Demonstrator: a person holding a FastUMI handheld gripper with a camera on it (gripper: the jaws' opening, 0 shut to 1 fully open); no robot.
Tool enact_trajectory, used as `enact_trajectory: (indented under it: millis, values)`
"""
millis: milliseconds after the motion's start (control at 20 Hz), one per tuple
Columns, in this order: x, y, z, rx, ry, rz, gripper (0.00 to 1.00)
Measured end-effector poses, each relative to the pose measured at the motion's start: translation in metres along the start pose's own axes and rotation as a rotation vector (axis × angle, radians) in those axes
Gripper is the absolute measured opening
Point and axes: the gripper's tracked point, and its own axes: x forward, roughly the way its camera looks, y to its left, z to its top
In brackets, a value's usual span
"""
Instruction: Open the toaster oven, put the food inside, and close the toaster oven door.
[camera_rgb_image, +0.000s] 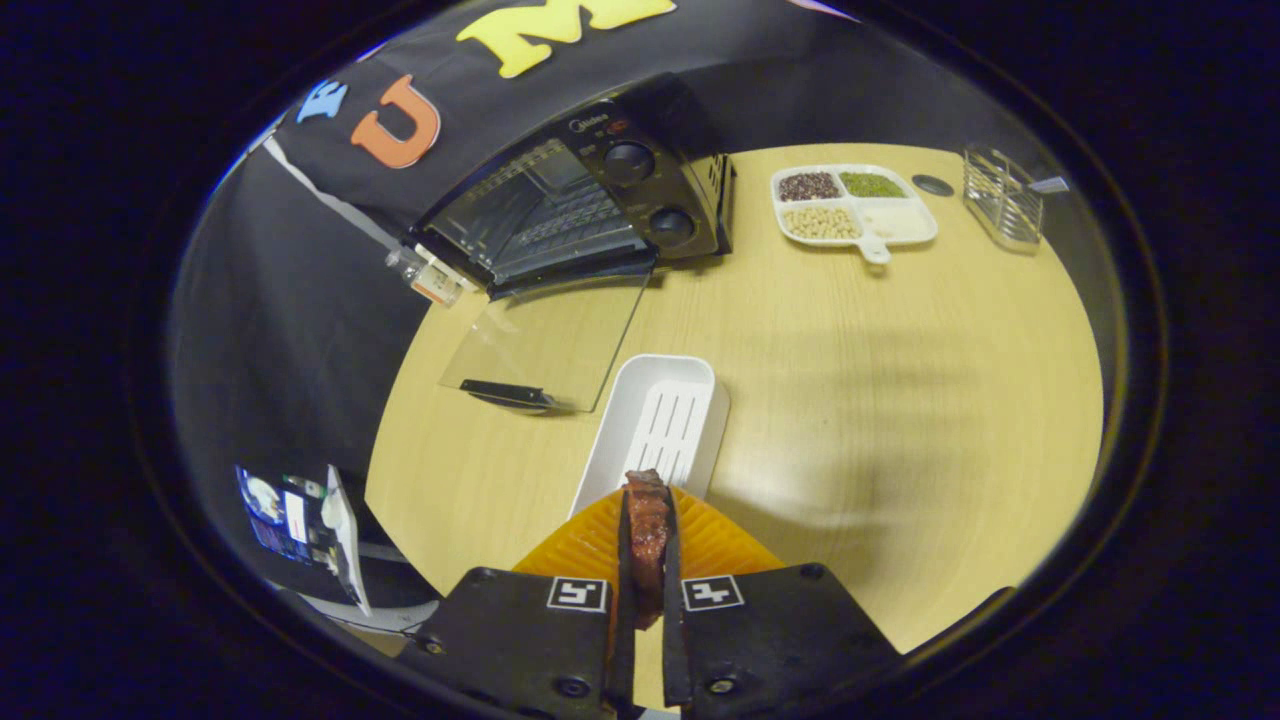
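meat (647, 535) clamped in gripper (647, 560) jaws (lower end hidden)

Handheld gripper (648, 545) seen from behind its two black fingers (624, 560), which run forward side by side, nearly closed, both pressing on a reddish-brown piece of food (647, 540) clamped upright between them

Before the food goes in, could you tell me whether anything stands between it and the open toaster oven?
The gripper is shut on the food. The white tray lies just ahead, low on the table; beyond it the glass door is folded down before the toaster oven. Nothing visible blocks a raised path.
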Motion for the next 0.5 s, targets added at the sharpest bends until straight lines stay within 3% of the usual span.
enact_trajectory:
  millis: [250,500]
  values:
    - [-0.019,0.037,0.020,-0.017,-0.049,0.052,0.14]
    - [-0.014,0.089,0.045,0.055,-0.135,0.153,0.14]
